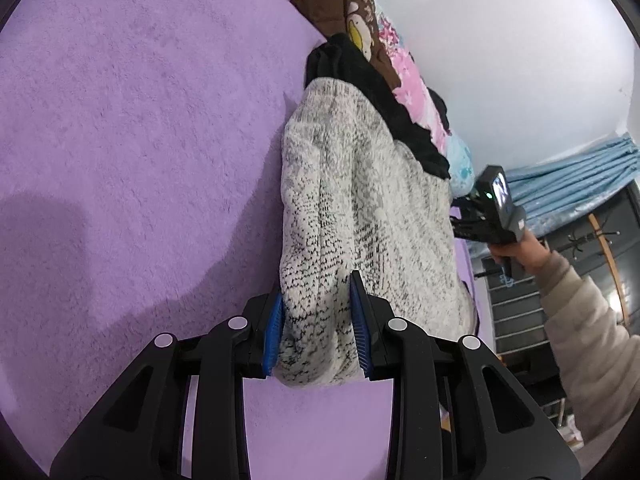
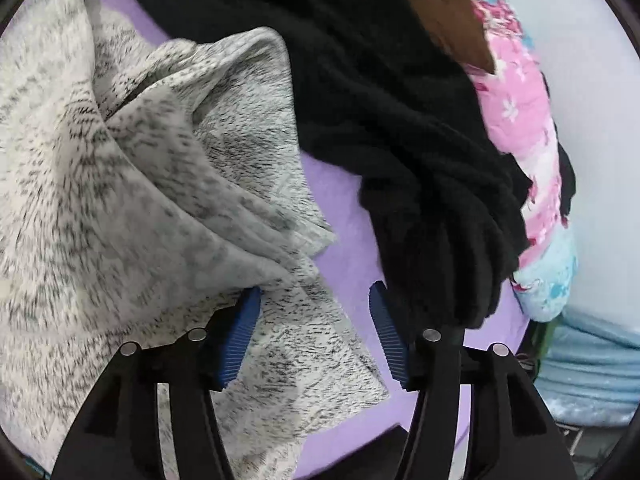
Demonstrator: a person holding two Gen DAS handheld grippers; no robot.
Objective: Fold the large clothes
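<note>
A white-and-grey knit sweater (image 1: 352, 200) hangs lifted over the purple bed. My left gripper (image 1: 316, 320) is shut on its near edge, with both blue pads pressed into the knit. In the right wrist view the sweater (image 2: 120, 184) lies bunched at the left, and a flap of it runs down between the fingers. My right gripper (image 2: 314, 320) stands open over that flap: cloth drapes over the left pad (image 2: 240, 340), while the right pad (image 2: 388, 340) is bare. A black garment (image 2: 400, 120) lies against the right finger. A hand (image 1: 520, 248) holds the right gripper beyond the sweater.
The purple bedsheet (image 1: 140, 140) spreads wide to the left. A brown, pink and light-blue patterned quilt (image 1: 408, 72) lies along the white wall behind the black garment (image 1: 380, 92). A blue curtain (image 1: 568, 172) and dark shelving (image 1: 520, 312) stand past the bed's end.
</note>
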